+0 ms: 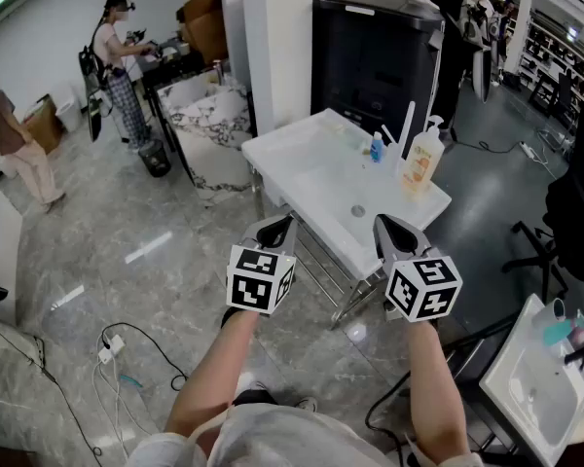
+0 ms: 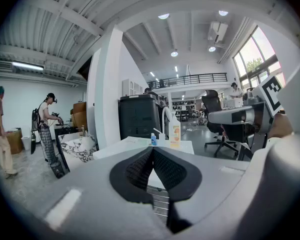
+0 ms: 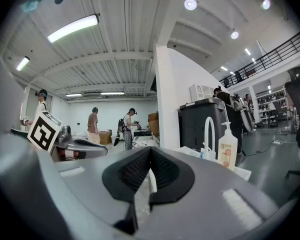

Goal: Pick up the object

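Sink (image 1: 269,150) near side clear; soap bottle (image 1: 423,161), faucet (image 1: 406,127) crowd far corner.

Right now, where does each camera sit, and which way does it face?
Head view: on the head, facing steeply down at the white sink; both forearms show.
Left gripper view: on the left tongs, facing level toward the sink; shut jaws show.
Right gripper view: on the right tongs, likewise.
All share the soap bottle.

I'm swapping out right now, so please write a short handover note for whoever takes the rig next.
Left hand-held gripper: shut, empty.
Right hand-held gripper: shut, empty.
Both hover by the near side of the white rectangular sink.
The pale pump bottle with orange label and the small blue bottle stand at its far edge beside the white faucet.
Done: nothing picked up.
Left: approach, grasp, lift.
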Tool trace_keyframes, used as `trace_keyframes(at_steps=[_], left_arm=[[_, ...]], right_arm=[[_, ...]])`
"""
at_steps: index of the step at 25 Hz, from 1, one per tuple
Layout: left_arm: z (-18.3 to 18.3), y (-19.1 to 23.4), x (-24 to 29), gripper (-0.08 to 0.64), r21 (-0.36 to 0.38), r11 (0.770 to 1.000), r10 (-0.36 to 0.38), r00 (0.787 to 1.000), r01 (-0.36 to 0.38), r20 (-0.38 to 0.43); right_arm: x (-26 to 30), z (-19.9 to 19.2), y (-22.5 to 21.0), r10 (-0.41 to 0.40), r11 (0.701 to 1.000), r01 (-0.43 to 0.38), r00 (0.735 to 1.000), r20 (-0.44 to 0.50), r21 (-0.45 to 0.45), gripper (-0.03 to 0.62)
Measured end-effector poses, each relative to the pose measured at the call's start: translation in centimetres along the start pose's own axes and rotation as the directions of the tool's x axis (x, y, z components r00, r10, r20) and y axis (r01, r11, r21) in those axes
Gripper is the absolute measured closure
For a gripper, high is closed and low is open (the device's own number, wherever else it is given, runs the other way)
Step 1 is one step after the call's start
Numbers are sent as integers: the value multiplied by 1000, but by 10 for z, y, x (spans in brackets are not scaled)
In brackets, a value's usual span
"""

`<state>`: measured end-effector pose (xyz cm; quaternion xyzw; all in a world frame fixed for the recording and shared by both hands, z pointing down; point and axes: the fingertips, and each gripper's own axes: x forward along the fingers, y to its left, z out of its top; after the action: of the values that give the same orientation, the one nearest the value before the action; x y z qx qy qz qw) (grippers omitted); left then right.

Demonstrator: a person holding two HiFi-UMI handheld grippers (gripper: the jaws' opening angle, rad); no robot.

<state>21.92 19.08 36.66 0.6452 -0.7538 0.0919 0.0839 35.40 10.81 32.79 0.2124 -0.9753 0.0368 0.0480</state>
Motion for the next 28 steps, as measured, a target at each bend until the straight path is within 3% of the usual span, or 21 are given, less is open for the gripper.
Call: trace_keyframes(at_steps=[13,28], left_arm=[[-4,4,12,554,14,1000,-11,1000,11,-8],[14,85,82,554,13,996,-87,996,87,28]], right_arm=[[21,-8,2,19,1000,-20,1000,-9,-21,571],[123,7,-2,-34,999,35,999,3,-41,505]])
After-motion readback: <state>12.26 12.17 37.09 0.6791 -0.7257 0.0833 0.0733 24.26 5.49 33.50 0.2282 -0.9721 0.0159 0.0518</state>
